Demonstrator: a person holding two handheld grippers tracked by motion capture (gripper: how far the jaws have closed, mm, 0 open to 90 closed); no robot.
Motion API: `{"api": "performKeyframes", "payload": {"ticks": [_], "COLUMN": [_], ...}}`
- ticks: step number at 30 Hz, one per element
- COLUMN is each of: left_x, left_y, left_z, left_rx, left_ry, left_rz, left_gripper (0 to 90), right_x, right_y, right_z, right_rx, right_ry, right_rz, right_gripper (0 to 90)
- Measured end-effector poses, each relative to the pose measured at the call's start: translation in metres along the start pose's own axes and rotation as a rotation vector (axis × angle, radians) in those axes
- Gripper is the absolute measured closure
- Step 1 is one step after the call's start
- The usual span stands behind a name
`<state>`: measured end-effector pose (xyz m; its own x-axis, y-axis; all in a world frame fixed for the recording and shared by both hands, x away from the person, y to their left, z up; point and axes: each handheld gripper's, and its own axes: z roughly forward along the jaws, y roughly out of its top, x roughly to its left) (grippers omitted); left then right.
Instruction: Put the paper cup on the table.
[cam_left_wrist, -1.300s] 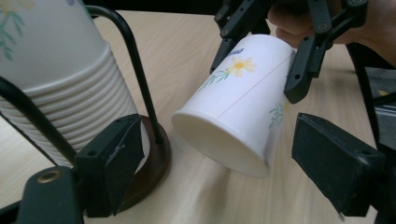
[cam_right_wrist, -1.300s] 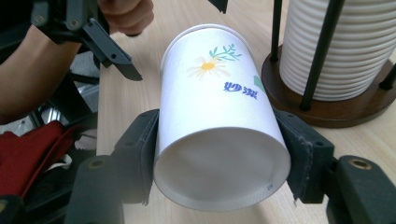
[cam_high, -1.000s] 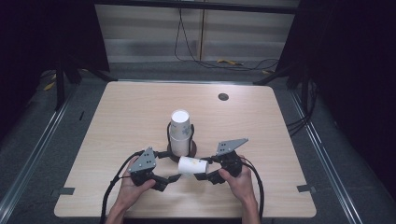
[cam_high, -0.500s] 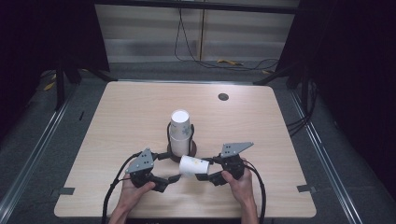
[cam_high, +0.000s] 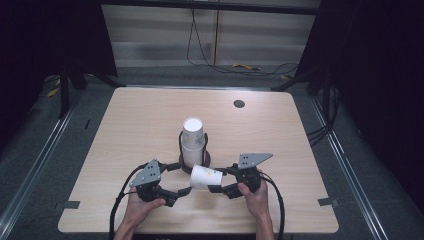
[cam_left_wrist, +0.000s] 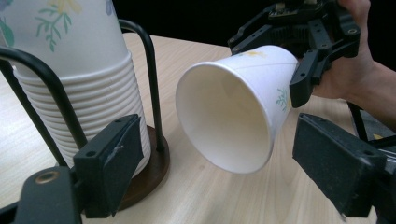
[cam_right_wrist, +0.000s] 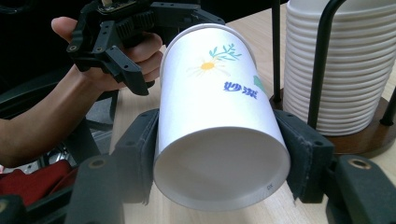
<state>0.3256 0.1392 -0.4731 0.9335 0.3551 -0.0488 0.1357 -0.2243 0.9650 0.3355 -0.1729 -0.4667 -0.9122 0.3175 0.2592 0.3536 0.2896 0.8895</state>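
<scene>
With one paper cup (cam_high: 206, 177) already off the stack (cam_high: 192, 142) in its holder (cam_high: 205, 159) and clamped sideways near its base by the right gripper (cam_high: 223, 181), the gaping left gripper (cam_high: 179, 179) has yet to take its rim.

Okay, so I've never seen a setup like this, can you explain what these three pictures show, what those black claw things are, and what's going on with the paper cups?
A person sits at a wooden table and holds a hand-operated tool with two black jaws in each hand. The high view looks down from above the person's side. The other two pictures come from small cameras riding on each tool, looking along its jaws.

The right gripper is shut on a single paper cup, held sideways by its base end, mouth pointing towards the left gripper. That one is open, its jaws standing apart in front of the cup's mouth without touching it.

Behind them stands a stack of paper cups, upside down in a black wire holder with a round wooden base.
</scene>
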Motion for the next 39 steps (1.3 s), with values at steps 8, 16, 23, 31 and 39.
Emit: {"api": "performKeyframes", "payload": {"ticks": [8,16,23,31,39], "left_x": [-0.002,-0.003,-0.002,-0.004,-0.001], "left_y": [0.004,0.007,0.007,0.007,0.007], "left_z": [-0.001,0.000,0.001,0.007,0.010], "left_rx": [0.001,0.002,-0.015,0.005,-0.006], "left_ry": [-0.014,-0.019,-0.052,-0.060,-0.094], "left_rz": [0.011,0.023,0.016,0.026,0.017], "left_gripper": [15.6,15.6,15.6,15.5,15.7], "right_x": [-0.001,-0.002,-0.003,-0.002,0.000], "right_y": [-0.002,-0.003,-0.003,-0.005,-0.004], "right_z": [0.003,0.004,0.003,0.003,0.002], "right_rx": [-0.038,-0.077,-0.112,-0.120,-0.123], "right_ry": [0.028,0.055,0.083,0.100,0.110], "right_rz": [-0.003,-0.001,-0.005,-0.007,-0.014], "right_gripper": [36.3,36.4,36.4,36.4,36.4]}}
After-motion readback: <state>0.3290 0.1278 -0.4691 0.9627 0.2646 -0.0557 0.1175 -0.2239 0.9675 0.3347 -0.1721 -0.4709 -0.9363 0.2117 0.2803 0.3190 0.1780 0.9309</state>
